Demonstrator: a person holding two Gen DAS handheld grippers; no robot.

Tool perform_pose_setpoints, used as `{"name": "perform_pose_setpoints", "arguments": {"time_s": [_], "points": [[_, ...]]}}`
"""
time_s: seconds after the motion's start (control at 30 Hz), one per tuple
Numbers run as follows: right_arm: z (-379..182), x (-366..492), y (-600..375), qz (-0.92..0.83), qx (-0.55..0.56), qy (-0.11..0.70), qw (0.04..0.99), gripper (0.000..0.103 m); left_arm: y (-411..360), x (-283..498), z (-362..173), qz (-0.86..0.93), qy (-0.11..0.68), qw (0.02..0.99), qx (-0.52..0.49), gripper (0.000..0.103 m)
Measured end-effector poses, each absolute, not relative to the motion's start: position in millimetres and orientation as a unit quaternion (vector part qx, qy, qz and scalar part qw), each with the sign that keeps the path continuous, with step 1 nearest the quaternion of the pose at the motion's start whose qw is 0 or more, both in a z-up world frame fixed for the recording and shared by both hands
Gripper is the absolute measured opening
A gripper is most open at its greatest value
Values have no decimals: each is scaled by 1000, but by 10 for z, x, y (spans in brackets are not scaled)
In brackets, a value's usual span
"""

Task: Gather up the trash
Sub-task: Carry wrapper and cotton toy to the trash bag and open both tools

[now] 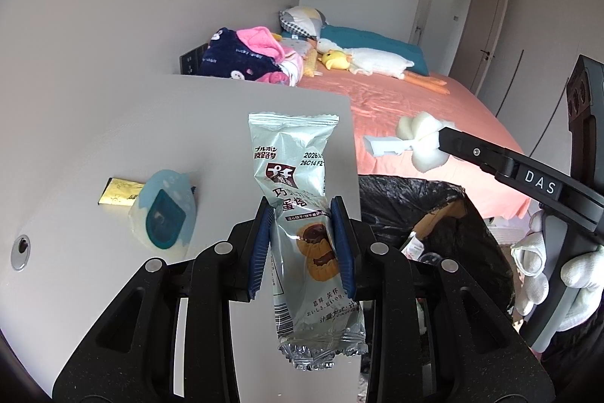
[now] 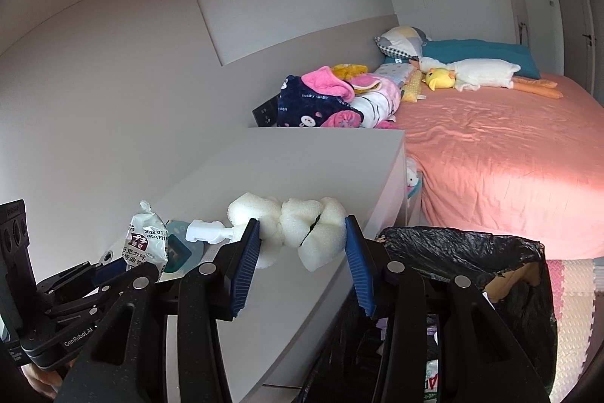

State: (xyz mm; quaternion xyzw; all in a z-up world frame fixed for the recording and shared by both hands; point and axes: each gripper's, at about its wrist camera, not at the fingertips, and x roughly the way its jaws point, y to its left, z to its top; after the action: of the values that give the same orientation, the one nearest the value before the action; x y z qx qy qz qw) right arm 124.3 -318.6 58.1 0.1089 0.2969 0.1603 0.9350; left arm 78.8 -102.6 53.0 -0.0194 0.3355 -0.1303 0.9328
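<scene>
Two grippers in our hands, each loaded. Our left gripper (image 1: 302,240) has its blue pads (image 1: 261,252) pressed partway closed on a silvery snack wrapper (image 1: 302,214) (printed with tart biscuits and Chinese text), gripped across its middle. The wrapper stands roughly upright, its crimped top above the pads and its lower end hanging below them, over the near edge of the grey cabinet top (image 1: 113,138).

Our right gripper (image 2: 302,252) has its jaws set somewhat wider, closed on a lumpy white foam piece (image 2: 294,225). The foam is squeezed between both blue pads, split along a dark crack, with a white plastic clip-like part (image 2: 205,231) sticking out to its left. In the left wrist view we see the same foam (image 1: 419,135) at the tip of the right gripper, above the bed's edge and just past the bin.

Still lying on the cabinet top: a pale blue blister pack with a dark teal tray (image 1: 166,214), and a small gold packet (image 1: 119,197) touching its left side.

The trash bin (image 2: 472,252), lined with a black bag (image 1: 396,199), stands on the floor between cabinet and pink-sheeted bed (image 2: 490,146). Some litter shows inside; we cannot identify it. Plush toys and folded blankets sit along the bed's far end.
</scene>
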Motion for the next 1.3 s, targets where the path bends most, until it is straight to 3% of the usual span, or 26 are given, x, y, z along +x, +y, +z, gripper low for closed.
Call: {"name": "perform_pose_setpoints", "arguments": {"time_s": [0.83, 0.9, 0.93, 0.97, 1.0, 1.3], "points": [[533, 1081, -4340, 73, 158, 281, 944, 47, -2197, 914, 428, -239, 359, 902, 23, 31], [533, 1076, -4393, 68, 161, 281, 944, 51, -2257, 917, 406, -264, 366, 892, 17, 32], [534, 1078, -4424, 64, 163, 283, 943, 55, -2293, 921, 382, -288, 377, 880, 12, 46], [534, 1071, -4456, 54, 166, 281, 944, 69, -2329, 924, 357, -300, 389, 871, 9, 82], [541, 1051, -4485, 38, 168, 276, 946, 83, -2353, 915, 341, -299, 392, 870, 8, 98], [527, 1048, -4631, 11, 179, 267, 947, 85, -2344, 902, 327, -297, 390, 872, 5, 97]]}}
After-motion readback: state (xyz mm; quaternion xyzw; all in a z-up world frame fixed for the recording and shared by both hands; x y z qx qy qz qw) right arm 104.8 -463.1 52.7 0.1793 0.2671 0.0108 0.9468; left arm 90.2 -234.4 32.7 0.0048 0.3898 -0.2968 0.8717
